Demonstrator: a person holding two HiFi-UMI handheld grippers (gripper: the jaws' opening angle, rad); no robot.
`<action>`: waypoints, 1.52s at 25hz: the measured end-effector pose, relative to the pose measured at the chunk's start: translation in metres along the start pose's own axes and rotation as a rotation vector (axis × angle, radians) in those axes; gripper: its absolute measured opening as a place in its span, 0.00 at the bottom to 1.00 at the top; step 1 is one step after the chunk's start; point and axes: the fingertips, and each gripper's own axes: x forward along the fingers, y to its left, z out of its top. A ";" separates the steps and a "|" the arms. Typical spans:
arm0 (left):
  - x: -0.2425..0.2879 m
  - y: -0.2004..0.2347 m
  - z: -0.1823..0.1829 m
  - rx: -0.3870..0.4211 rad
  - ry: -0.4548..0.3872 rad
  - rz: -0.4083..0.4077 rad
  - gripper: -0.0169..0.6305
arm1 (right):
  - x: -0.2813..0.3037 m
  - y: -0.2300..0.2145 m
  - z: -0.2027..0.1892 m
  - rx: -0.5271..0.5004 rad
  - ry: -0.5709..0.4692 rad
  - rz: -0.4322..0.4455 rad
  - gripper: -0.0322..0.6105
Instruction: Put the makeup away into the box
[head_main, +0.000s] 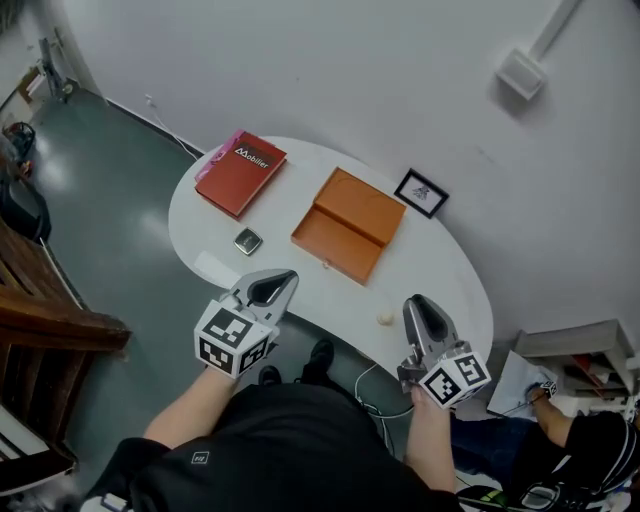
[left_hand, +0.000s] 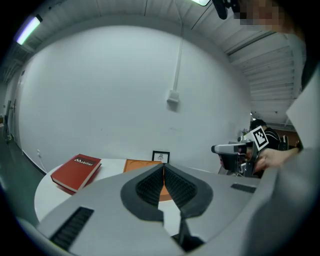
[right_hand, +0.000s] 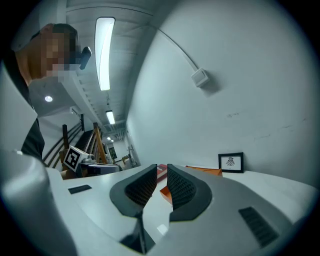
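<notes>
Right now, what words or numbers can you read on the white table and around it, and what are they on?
"Mobilier": white print on the thick red book.
Small black-framed picture: a drawing, no words.
Black-and-white square markers: patterns, not letters.
White logo on the black shirt: too small to read.

Red book is showing white lettering "Mobilier" on its cover, reading clearly in head and left gripper views.

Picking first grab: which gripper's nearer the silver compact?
Left. The left gripper hangs just short of the compact, on the person's side; the right gripper is well off to its right, by the table edge.
</notes>
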 end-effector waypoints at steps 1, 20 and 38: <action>0.012 -0.003 0.003 0.004 0.006 -0.008 0.05 | 0.002 -0.009 -0.003 0.011 0.011 0.001 0.11; 0.136 -0.028 -0.045 -0.026 0.196 -0.107 0.05 | 0.019 -0.093 -0.133 -0.004 0.295 -0.049 0.34; 0.156 -0.029 -0.044 -0.033 0.249 -0.102 0.05 | 0.017 -0.136 -0.228 -0.035 0.580 -0.128 0.27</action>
